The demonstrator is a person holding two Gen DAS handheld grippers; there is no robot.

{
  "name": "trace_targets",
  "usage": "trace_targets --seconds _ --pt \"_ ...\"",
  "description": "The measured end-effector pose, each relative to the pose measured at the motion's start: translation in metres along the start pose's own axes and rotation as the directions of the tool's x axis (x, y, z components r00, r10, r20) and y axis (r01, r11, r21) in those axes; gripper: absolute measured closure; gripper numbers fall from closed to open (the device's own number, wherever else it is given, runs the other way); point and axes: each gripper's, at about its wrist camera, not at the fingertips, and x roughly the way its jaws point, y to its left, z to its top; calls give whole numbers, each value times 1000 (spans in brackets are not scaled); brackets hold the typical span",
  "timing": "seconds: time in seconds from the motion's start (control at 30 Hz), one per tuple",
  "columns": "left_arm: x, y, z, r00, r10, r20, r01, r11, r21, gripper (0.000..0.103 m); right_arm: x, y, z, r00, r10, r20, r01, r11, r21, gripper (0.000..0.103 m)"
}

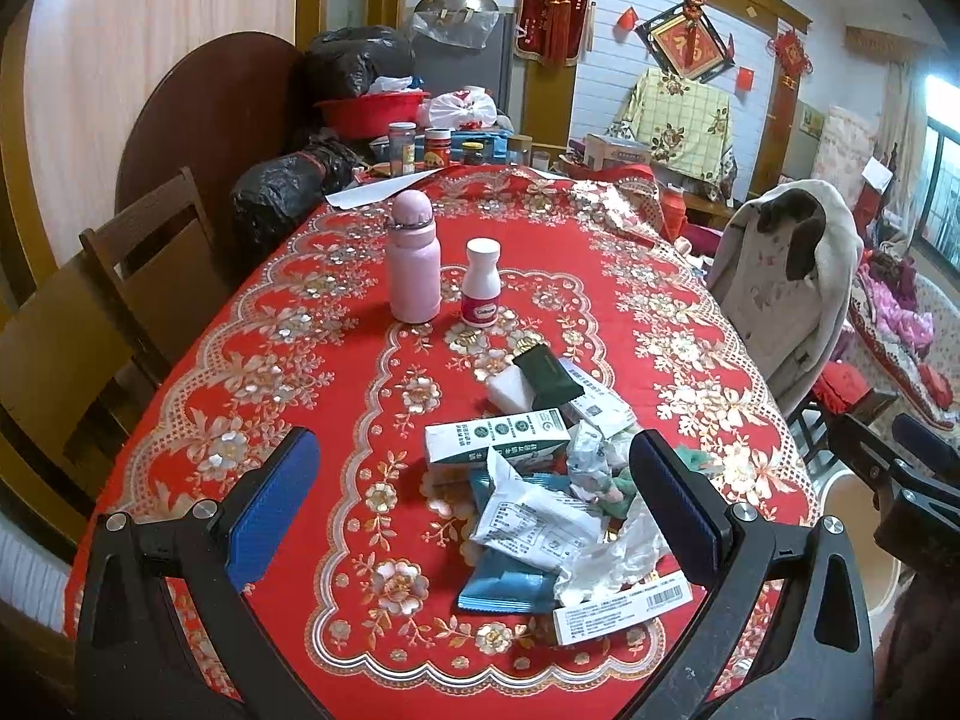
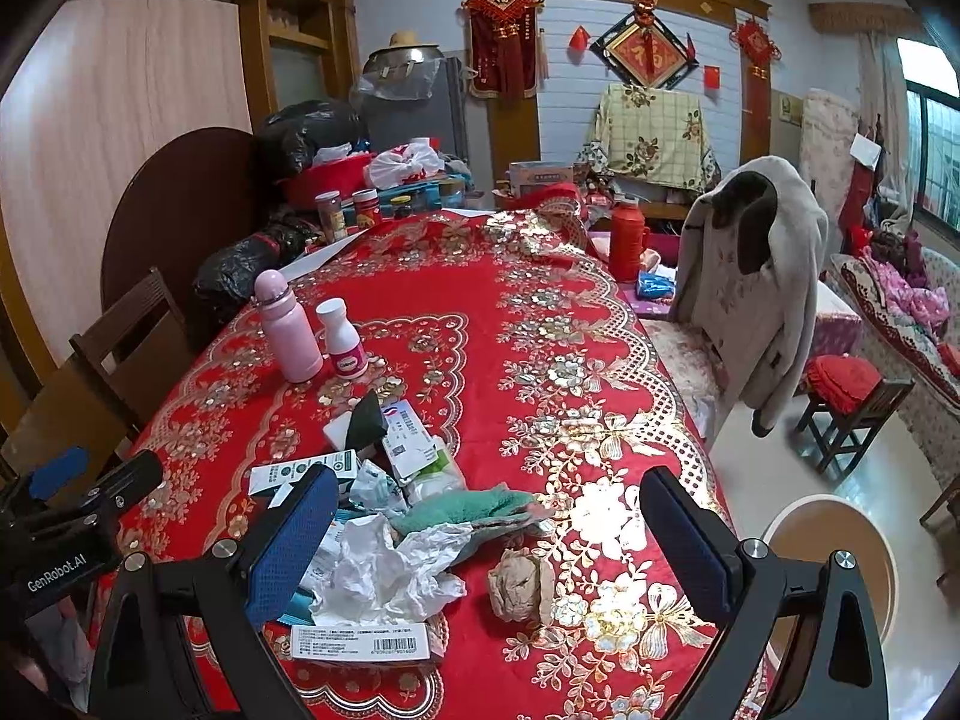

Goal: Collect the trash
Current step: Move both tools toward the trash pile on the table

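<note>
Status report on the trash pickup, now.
Left gripper open, right gripper open, both empty above the trash pile. Brown paper wad loose beside the pile. Pink bottle and white bottle stand behind, apart.

Daylight from a window (image 2: 927,138) at the right edge blows out to white, glinting off the gold-patterned tablecloth (image 2: 540,324); fisheye distortion bends walls, and frame corners vignette to black.

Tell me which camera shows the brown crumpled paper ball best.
The right wrist view: the brown crumpled paper ball lies unobstructed on the red tablecloth, between the open fingers. The left wrist view does not show it; its right finger likely hides it.
</note>
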Motion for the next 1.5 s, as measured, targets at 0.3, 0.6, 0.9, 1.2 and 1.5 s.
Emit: trace_targets --seconds 0.3,0.6,0.9,1.2,1.5 --pt "5 -2 -1 1000 -8 -3 8 1000 0 1 4 -2 1 1000 -2 -6 2 1000 3 3" --pt "8 -4 -2 1000 -9 -7 9 1000 -3 1 8 -3 3 1000 -3 -9 3 1000 -1 3" --pt "9 -3 -1 1000 -10 -8 10 1000 -3 1 10 -2 4 1000 -5 -11 4 1000 -3 3" --pt "15 -5 -1 1000 -11 -18 11 1000 -11 1 13 -3 7 1000 -5 -21 5 1000 -3 3" --pt "17 -2 -6 1000 -9 -24 9 1000 -22 1 18 -6 2 999 -8 -33 8 1000 -9 3"
